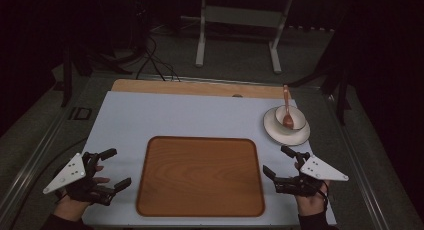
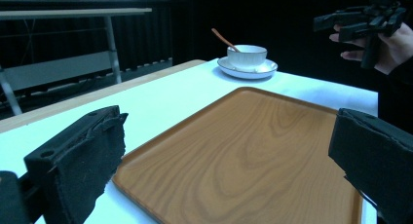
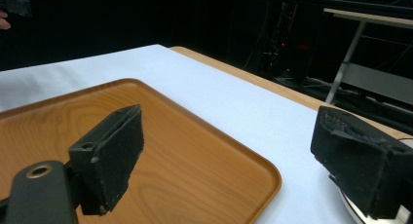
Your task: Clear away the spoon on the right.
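While both jaws gape empty, I'd swing the right hand-held gripper [image 1: 280,164] fwd to the saucer [image 1: 286,131] w/ cup [image 1: 290,117] & spoon [image 1: 287,110] at the table's [image 1: 150,115] far right, lifting level toward the tray [image 1: 200,176], left hand-held gripper [image 1: 111,168] waiting beside it.

We're looking at a dim lab or studio space. Black curtains [image 2: 272,19] close it in, cables [image 1: 155,60] trail across the grey floor [image 1: 240,55], and a bare white-legged bench [image 1: 240,20] stands behind the worktable [image 1: 150,115].
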A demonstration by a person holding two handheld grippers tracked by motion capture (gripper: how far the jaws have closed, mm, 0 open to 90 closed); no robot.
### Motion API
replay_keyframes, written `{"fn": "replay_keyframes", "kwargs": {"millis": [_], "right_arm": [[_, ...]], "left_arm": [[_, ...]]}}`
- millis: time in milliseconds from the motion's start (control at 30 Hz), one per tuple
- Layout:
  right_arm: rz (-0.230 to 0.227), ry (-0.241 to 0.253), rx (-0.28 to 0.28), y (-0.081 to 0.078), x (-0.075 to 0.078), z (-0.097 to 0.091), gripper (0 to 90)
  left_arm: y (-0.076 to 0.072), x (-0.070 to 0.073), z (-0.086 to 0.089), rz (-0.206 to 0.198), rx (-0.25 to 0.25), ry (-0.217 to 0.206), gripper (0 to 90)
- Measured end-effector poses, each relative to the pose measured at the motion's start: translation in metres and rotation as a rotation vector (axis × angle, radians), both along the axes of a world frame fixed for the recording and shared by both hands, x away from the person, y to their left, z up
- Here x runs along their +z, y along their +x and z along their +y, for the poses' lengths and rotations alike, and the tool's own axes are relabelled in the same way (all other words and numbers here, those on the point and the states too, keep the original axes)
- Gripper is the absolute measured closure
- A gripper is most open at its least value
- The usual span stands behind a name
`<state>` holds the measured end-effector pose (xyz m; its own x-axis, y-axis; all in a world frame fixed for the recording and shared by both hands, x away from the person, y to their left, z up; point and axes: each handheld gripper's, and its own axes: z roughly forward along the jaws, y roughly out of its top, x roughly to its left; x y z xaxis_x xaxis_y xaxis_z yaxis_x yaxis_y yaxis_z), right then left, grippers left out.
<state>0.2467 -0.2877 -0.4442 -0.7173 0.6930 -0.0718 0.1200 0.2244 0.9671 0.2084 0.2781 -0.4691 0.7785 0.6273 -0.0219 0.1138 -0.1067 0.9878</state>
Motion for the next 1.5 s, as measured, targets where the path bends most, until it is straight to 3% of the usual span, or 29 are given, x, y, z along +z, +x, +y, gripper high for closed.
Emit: {"fn": "replay_keyframes", "kwargs": {"millis": [133,333,600,867,1033,1233,1500], "right_arm": [[-0.004,-0.001,-0.006,0.000,0.000,-0.001,11.8],[0.041,-0.004,0.005,-0.003,0.004,0.001,11.6],[0.036,0.006,0.024,-0.004,0.009,0.002,11.3],[0.044,0.006,0.059,-0.008,0.024,0.007,10.5],[0.009,-0.017,0.080,-0.011,0.036,0.013,10.3],[-0.002,-0.017,0.085,-0.008,0.045,0.014,10.2],[-0.030,-0.018,0.069,0.004,0.063,0.016,9.5]], "left_arm": [[-0.001,0.000,0.000,0.004,0.000,-0.010,0.0],[-0.001,0.001,-0.002,0.009,-0.009,0.001,0.0],[-0.001,0.000,0.000,0.014,-0.003,0.009,0.0],[-0.001,0.001,-0.002,0.009,-0.002,0.014,0.0],[-0.002,0.001,-0.003,0.010,-0.005,0.015,0.0],[-0.002,0.001,-0.003,0.010,-0.007,0.025,0.0],[-0.002,0.000,-0.004,0.011,-0.009,0.025,0.0]]}}
